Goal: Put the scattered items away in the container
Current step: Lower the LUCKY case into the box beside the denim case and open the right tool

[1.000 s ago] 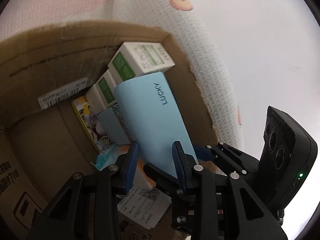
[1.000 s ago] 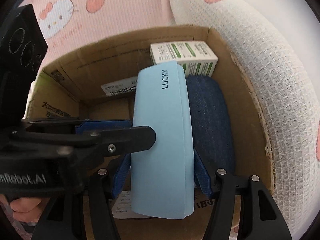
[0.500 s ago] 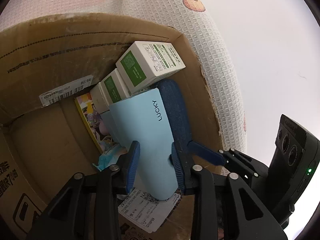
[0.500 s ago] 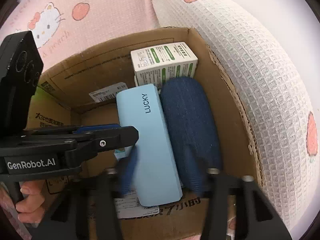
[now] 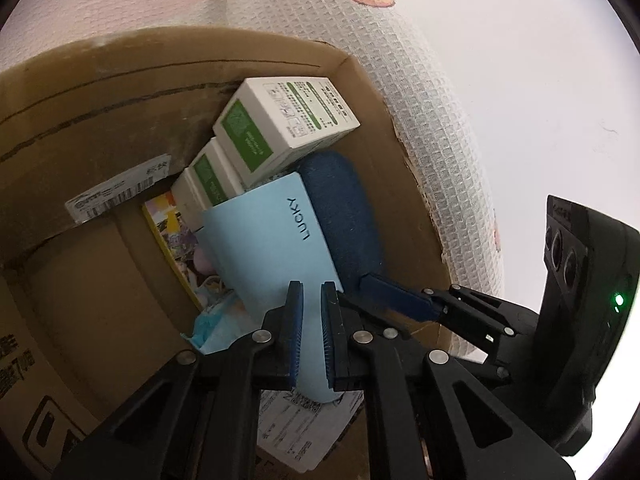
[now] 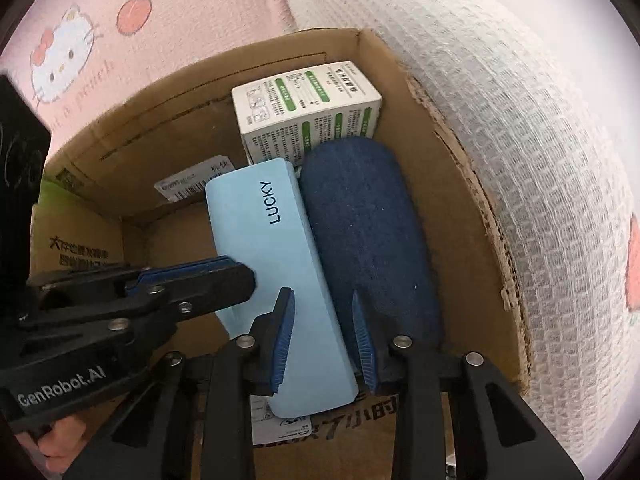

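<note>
- A cardboard box (image 6: 100,168) sits on a pink cartoon-print bed cover (image 6: 120,20), with a white waffle-weave blanket (image 6: 520,160) bunched against its right wall. It serves as the container for the tidying.
- At the left, the left tool (image 6: 236,276) reaches into the box from the side. Its jaws are closed, and nothing shows between them. In its own view they hang above the near end of the light blue case.
- On the box floor at the left lie a colourful booklet (image 5: 168,240), a crumpled blue face mask (image 5: 208,328) and a loose printed label (image 5: 296,428).
- In the middle, a light blue case marked LUCKY (image 6: 280,272) lies lengthwise in the box, leaning slightly and pressed against a dark blue denim case (image 6: 368,240) on its right. Packed side by side like this, they likely save room.
- The right tool (image 6: 324,332) points steeply down over the near end of the light blue case. Its jaws are closing, with the case in the gap between them. Whether the pads touch the case cannot be told.
- At the back, two white and green cartons (image 5: 280,132) are stacked in the far corner, touching the far ends of both cases.
- The right side of the box looks full. Free floor seems to remain only at the left.
- The two tools crowd each other over the same case.
</note>
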`<state>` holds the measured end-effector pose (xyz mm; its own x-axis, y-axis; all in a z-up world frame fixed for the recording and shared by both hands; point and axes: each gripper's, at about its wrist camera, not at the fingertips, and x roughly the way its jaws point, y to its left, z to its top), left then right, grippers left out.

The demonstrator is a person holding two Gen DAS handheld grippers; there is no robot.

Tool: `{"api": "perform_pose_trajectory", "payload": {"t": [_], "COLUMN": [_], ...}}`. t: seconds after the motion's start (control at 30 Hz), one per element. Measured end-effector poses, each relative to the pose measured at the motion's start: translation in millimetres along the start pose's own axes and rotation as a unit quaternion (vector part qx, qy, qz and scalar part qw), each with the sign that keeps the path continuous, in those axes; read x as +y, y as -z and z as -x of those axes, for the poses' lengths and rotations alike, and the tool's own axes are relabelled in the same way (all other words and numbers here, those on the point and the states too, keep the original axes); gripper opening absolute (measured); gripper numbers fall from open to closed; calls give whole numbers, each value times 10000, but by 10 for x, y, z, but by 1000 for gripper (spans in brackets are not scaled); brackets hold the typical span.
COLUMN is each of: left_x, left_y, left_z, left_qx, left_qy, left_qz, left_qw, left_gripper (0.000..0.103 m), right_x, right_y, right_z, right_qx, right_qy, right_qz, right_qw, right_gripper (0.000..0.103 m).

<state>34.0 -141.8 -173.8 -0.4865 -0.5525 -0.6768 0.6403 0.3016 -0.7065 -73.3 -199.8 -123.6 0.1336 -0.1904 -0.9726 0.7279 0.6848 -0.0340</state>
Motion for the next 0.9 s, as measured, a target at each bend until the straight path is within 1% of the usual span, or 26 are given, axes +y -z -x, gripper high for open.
{"api": "perform_pose_trajectory", "payload": {"t": [0.1,0.17,0.2,0.23,0.27,0.33,0.37,0.4,0.43,0.5,0.57,0.6,0.7,0.83,0.9], "left_x": [-77,-101,-104,-110,-121,-158,-135,-53,-81,-3,2,12,50,102,111], "left_y": [22,42,49,56,61,66,48,21,13,-26,-48,-173,-205,-245,-259], "left_z": [5,32,48,68,100,143,160,249,229,259,201,256,219,150,159], "left_qx": [-150,-245,-279,-327,-418,-554,-573,-557,-517,-520,-580,-601,-631,-441,-446], "left_qy": [-278,-458,-529,-638,-849,-1080,-1132,-1219,-1275,-1243,-1239,-1246,-1248,-1008,-935], "left_qz": [-195,-245,-245,-273,-341,-432,-425,-385,-338,-156,-10,26,117,396,454], "left_qw": [9993,9983,9979,9971,9949,9917,9910,9902,9899,9908,9906,9904,9901,9931,9936], "left_gripper": [10,10,10,10,10,10,10,16,24,30,30,30,28,27,26], "right_x": [62,82,28,8,6,-18,-14,-9,-7,-8,11,26,83,159,205], "right_y": [-11,-3,15,32,45,74,84,89,88,58,1,-31,-122,-236,-275], "right_z": [-41,-68,-24,-5,2,34,50,59,78,128,138,140,137,111,64], "right_qx": [39,-22,-79,-133,-178,-222,-216,-218,-256,-385,-455,-485,-561,-683,-681], "right_qy": [25,-29,-59,-81,-101,-138,-152,-180,-245,-348,-334,-310,-259,-6,154], "right_qz": [84,65,47,29,11,-52,-45,-51,-90,-116,-126,-125,-53,154,308], "right_qw": [10000,10000,9999,9999,9998,9996,9996,9996,9993,9986,9983,9983,9981,9975,9971], "right_gripper": [27,27,27,27,27,27,27,27,27,27,27,27,27,27,27]}}
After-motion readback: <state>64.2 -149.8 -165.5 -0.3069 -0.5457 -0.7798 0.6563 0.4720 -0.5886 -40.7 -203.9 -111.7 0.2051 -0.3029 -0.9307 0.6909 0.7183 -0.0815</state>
